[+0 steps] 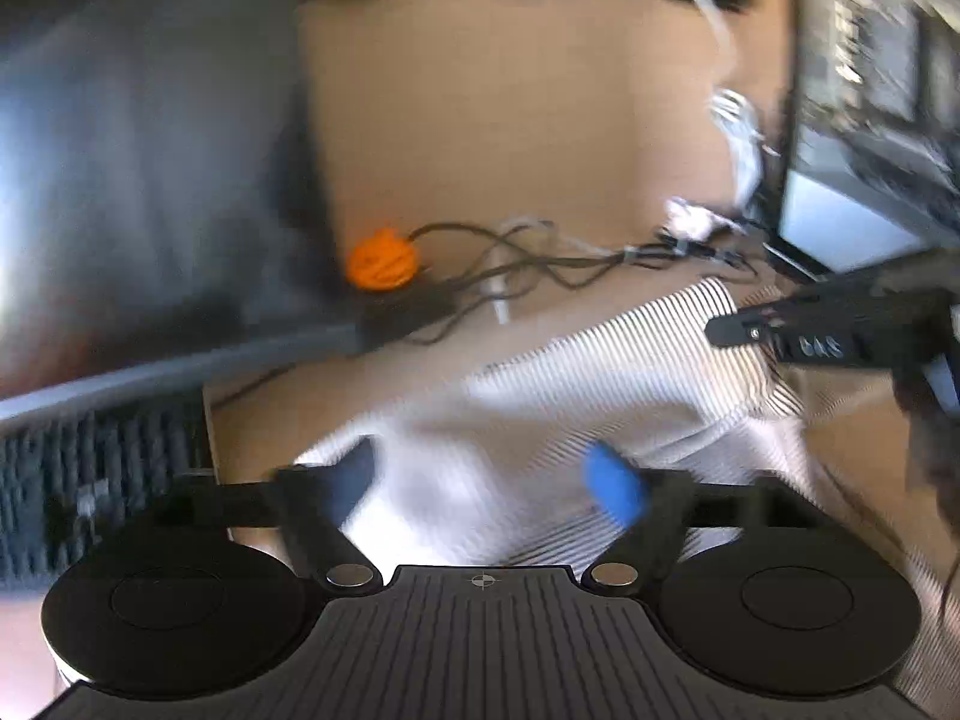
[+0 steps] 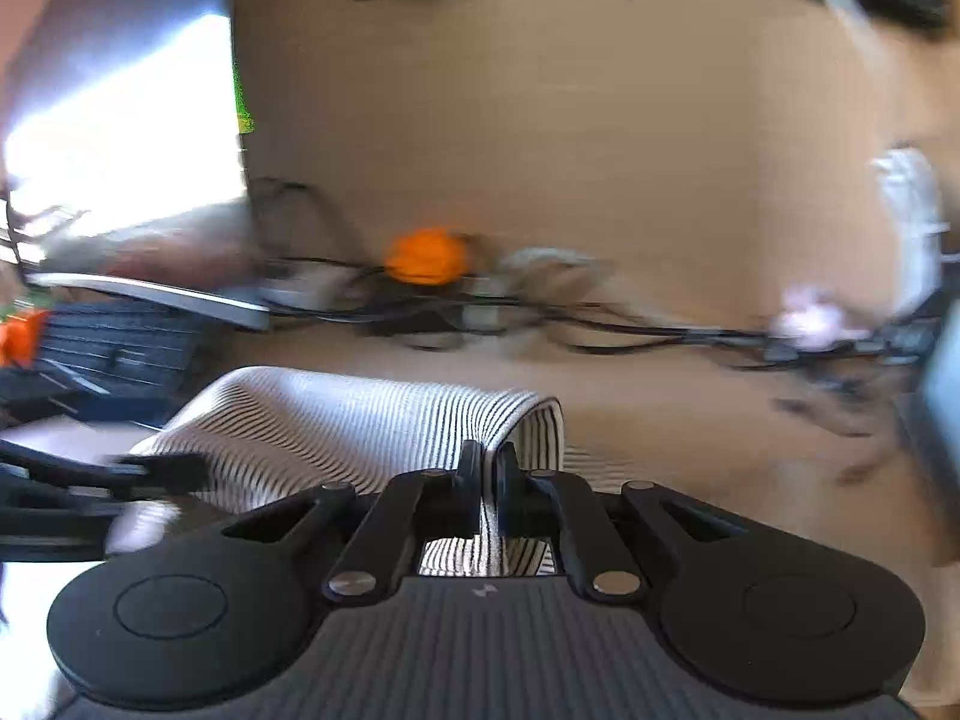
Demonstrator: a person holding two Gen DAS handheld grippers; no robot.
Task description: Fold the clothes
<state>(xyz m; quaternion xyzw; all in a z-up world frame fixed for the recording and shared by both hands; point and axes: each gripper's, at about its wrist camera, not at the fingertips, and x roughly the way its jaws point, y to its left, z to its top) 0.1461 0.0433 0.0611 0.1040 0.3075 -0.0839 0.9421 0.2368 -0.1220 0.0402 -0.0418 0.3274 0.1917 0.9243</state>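
Only from the right wrist – right tool pinching striped garment; left tool spread wide

Both grippers are black: the left gripper has blue pads, ribbed body and silver pivot screws; the right gripper shares these round discs.

Looks like somebody's desk in an office or home workspace: a wooden tabletop with a black keyboard off to one side, a monitor lit up on the other, and a tangle of cables along the back.
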